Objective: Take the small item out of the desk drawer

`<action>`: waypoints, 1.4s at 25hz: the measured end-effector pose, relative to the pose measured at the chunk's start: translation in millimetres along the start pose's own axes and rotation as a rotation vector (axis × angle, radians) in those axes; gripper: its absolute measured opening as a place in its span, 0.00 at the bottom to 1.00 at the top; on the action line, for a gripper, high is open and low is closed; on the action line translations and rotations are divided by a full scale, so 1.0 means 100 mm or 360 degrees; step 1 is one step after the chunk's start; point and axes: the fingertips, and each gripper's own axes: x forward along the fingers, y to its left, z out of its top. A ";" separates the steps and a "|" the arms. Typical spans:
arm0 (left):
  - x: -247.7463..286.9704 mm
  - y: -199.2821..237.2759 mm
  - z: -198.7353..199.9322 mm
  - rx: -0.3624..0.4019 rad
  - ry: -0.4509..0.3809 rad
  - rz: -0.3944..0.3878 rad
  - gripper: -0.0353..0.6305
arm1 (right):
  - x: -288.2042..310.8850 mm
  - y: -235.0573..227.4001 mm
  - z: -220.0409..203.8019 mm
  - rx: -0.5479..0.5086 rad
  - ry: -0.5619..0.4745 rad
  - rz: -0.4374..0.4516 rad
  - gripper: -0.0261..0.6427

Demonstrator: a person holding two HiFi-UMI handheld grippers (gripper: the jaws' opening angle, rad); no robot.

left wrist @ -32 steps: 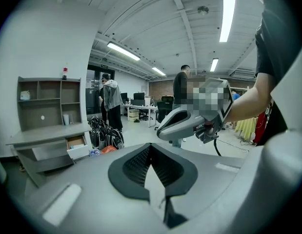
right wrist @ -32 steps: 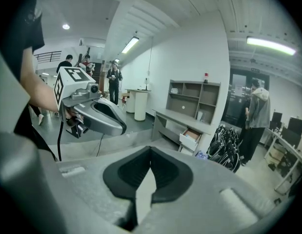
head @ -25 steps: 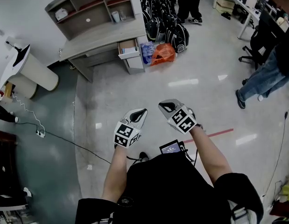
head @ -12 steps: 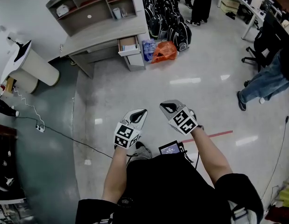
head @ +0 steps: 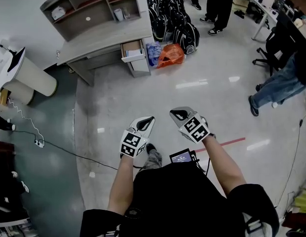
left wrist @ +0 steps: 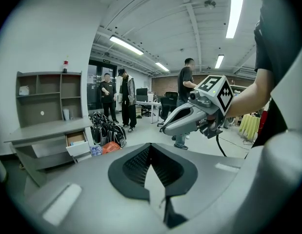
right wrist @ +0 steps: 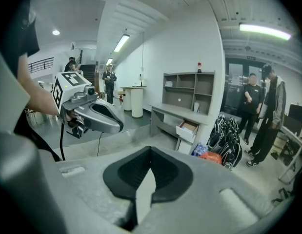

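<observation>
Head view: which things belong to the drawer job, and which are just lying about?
Job: desk, its open drawer, left gripper, right gripper.
Lying about: orange bag, black backpacks, office chair, floor cable.

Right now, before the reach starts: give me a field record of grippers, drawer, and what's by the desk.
left gripper: jaws together, nothing between them
right gripper: jaws together, nothing between them
desk: across the floor, well apart from both grippers
drawer: pulled open, at the desk end nearest the bags; contents too small to tell
beside desk: orange bag and black bags on the floor
task state: drawer not yet reached
</observation>
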 end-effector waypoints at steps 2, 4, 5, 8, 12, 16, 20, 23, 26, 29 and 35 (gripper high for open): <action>0.03 0.17 0.02 0.0003 0.0000 -0.0014 0.06 | 0.12 -0.08 0.09 0.0000 0.0011 -0.0021 0.04; 0.05 0.35 0.02 0.0000 0.0000 -0.0024 0.06 | 0.26 -0.15 0.17 -0.0004 0.0021 -0.0037 0.04; 0.06 0.44 0.02 -0.0002 0.0001 -0.0030 0.06 | 0.33 -0.18 0.21 -0.0004 0.0026 -0.0044 0.04; 0.09 0.70 0.03 -0.0004 0.0002 -0.0048 0.06 | 0.53 -0.27 0.32 0.0007 0.0035 -0.0058 0.04; 0.10 1.01 0.04 0.0000 0.0006 -0.0075 0.06 | 0.79 -0.34 0.47 0.0010 0.0048 -0.0069 0.04; 0.09 1.31 0.04 0.0013 0.0010 -0.0100 0.06 | 1.04 -0.38 0.63 0.0010 0.0048 -0.0089 0.04; 0.03 1.58 0.05 0.0023 0.0004 -0.0112 0.06 | 1.25 -0.40 0.78 0.0006 0.0050 -0.0109 0.04; -0.01 1.73 0.04 0.0030 0.0001 -0.0117 0.06 | 1.37 -0.39 0.87 0.0002 0.0052 -0.0127 0.04; -0.04 1.86 0.03 0.0032 -0.0003 -0.0109 0.06 | 1.47 -0.38 0.93 -0.0007 0.0059 -0.0131 0.04; -0.07 1.93 0.02 0.0019 -0.0006 -0.0099 0.06 | 1.53 -0.36 0.94 -0.0016 0.0076 -0.0123 0.04; -0.06 2.03 -0.07 -0.0020 0.0014 -0.0082 0.06 | 1.66 -0.39 0.95 -0.0016 0.0096 -0.0090 0.04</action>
